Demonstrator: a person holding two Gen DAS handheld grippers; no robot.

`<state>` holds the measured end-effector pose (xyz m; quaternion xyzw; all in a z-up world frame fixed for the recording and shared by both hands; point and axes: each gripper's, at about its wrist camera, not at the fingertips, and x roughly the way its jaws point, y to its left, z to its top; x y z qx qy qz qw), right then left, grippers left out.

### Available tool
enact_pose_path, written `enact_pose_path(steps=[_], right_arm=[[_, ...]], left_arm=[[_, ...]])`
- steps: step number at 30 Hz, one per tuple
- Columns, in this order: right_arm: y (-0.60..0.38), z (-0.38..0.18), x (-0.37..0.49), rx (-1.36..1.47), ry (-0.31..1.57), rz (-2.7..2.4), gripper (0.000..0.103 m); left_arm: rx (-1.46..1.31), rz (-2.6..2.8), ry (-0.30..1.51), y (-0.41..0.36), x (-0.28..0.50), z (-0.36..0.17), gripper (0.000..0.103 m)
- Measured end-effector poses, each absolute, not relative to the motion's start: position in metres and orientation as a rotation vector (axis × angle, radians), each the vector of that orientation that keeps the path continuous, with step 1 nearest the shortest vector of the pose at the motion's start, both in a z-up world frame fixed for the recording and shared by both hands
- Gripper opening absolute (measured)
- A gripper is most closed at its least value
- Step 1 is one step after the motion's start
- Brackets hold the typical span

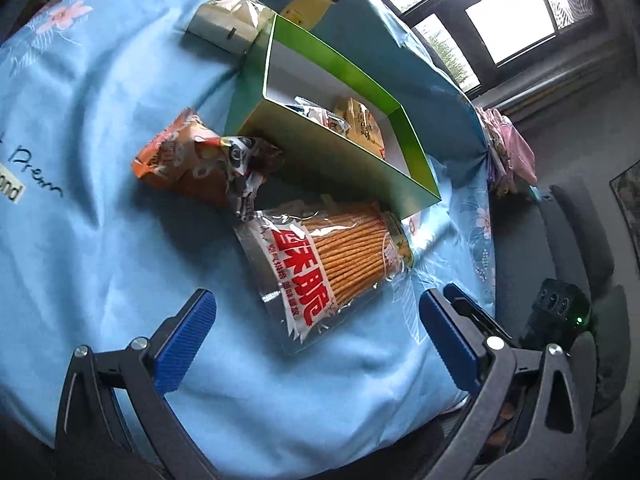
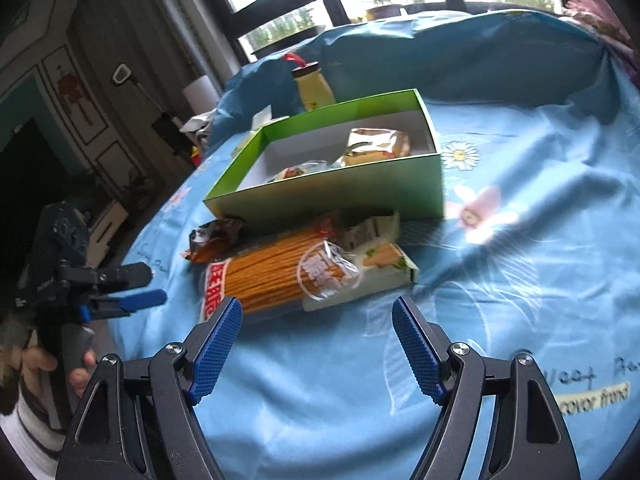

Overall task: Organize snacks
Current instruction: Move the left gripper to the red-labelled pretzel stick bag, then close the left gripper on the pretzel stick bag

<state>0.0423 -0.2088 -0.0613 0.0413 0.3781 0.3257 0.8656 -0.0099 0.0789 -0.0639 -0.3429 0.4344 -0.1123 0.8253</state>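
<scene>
A clear bag of orange snack sticks (image 1: 340, 256) (image 2: 276, 270) with red lettering lies on the blue floral cloth in front of a green open box (image 1: 340, 152) (image 2: 332, 192). Inside the box lie a few wrapped snacks (image 1: 360, 124) (image 2: 376, 146). An orange crumpled snack bag (image 1: 196, 160) (image 2: 216, 242) rests against the box's near left corner. My left gripper (image 1: 316, 316) stands open just short of the stick bag, holding nothing. My right gripper (image 2: 318, 320) is open too, its fingertips close before the same bag. The left gripper (image 2: 136, 288) also shows from the side in the right wrist view.
A yellow bottle (image 1: 308, 4) (image 2: 314, 88) and a white packet (image 1: 228, 20) sit behind the box. The blue cloth (image 1: 100, 120) (image 2: 520, 240) spreads wide to the sides. The bed edge drops near pink fabric (image 1: 508, 144). A person's hand (image 2: 48, 364) holds the left gripper.
</scene>
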Motion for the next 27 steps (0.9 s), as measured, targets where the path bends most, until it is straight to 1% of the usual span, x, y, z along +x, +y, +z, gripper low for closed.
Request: enact_pose_path(steps=[3,8,10,12,19,21,24,25,26,27], right_arm=[[-0.204,-0.064,0.054,0.097,0.802,0.703,0.078],[-0.194,-0.072,0.074,0.101,0.838,0.731,0.078],[-0.19,-0.073,0.079,0.093,0.842,0.738,0.078],[-0.187,-0.073,0.083,0.084,0.84,0.744,0.078],[-0.181,-0.079,0.098,0.084,0.858,0.754,0.078],[-0.179,-0.084,0.102,0.099,0.877,0.769,0.077],[-0.177,-0.091,0.105,0.101,0.902,0.77,0.076],[-0.177,-0.093,0.106,0.106,0.907,0.77,0.076],[-0.177,-0.094,0.107,0.113,0.908,0.773,0.076],[-0.178,-0.095,0.108,0.123,0.913,0.775,0.076]], left_arm=[[-0.745,-0.263,0.927,0.076,-0.005,-0.065,0.095],[-0.769,-0.266,0.938,0.077,0.004,-0.069,0.094],[-0.763,-0.26,0.945,0.077,0.006,-0.07,0.091],[-0.761,-0.25,0.964,0.076,0.009,-0.074,0.085],[-0.765,-0.256,0.999,0.074,0.012,-0.084,0.082],[-0.771,-0.267,0.998,0.074,0.012,-0.085,0.074],[-0.762,-0.261,1.007,0.074,0.015,-0.086,0.068],[-0.762,-0.261,1.009,0.075,0.015,-0.087,0.067],[-0.762,-0.26,1.01,0.075,0.016,-0.088,0.063],[-0.76,-0.257,1.012,0.075,0.016,-0.088,0.054]])
